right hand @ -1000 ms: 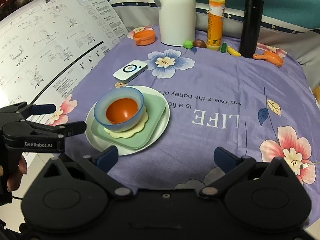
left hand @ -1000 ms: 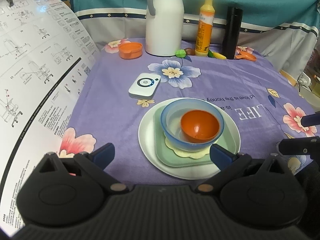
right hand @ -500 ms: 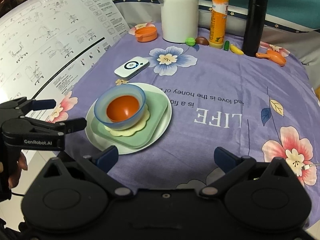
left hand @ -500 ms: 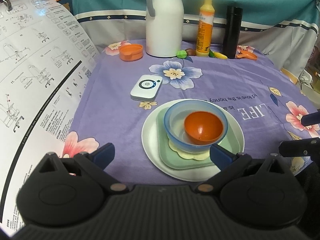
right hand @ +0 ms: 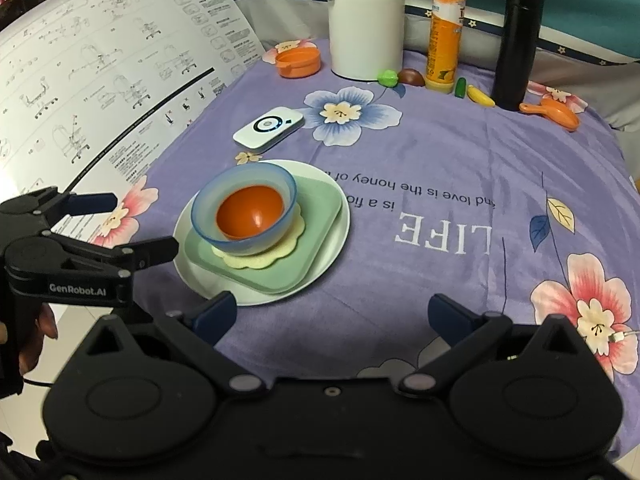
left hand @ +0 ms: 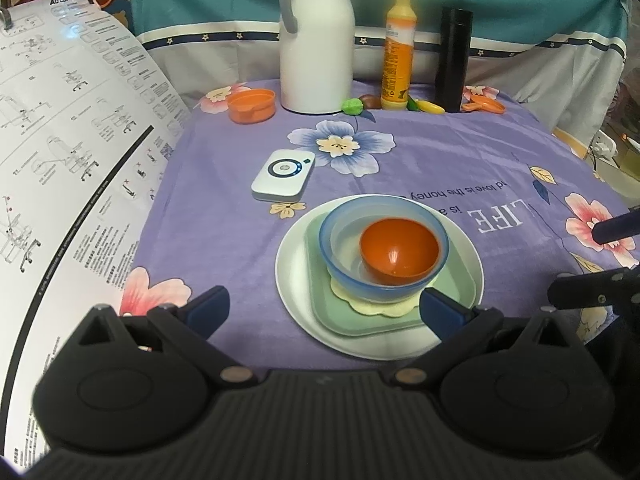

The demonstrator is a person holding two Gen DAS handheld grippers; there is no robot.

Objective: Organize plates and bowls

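Note:
A stack stands on the purple cloth: a white round plate (left hand: pixel 292 280) (right hand: pixel 344 224), a green square plate (left hand: pixel 460 276) (right hand: pixel 316 216), a yellow flower-shaped mat (left hand: pixel 372 308) (right hand: pixel 276 252), a blue bowl (left hand: pixel 340 248) (right hand: pixel 244 240), and an orange bowl (left hand: pixel 396 248) (right hand: pixel 250 212) inside it. My left gripper (left hand: pixel 324 308) (right hand: pixel 144 224) is open at the stack's near left side, holding nothing. My right gripper (right hand: pixel 330 312) (left hand: pixel 574 264) is open, near and right of the stack, also holding nothing.
At the back stand a white jug (left hand: pixel 316 40), an orange bottle (left hand: pixel 396 52), a black flask (left hand: pixel 454 60), a small orange dish (left hand: pixel 252 106), toy fruits (right hand: pixel 478 96) and an orange scoop (right hand: pixel 556 114). A white device (left hand: pixel 284 174) lies behind the stack. A large instruction sheet (left hand: pixel 60 160) hangs on the left.
Both cameras have drifted only slightly. The stack has not moved, and both grippers stay open.

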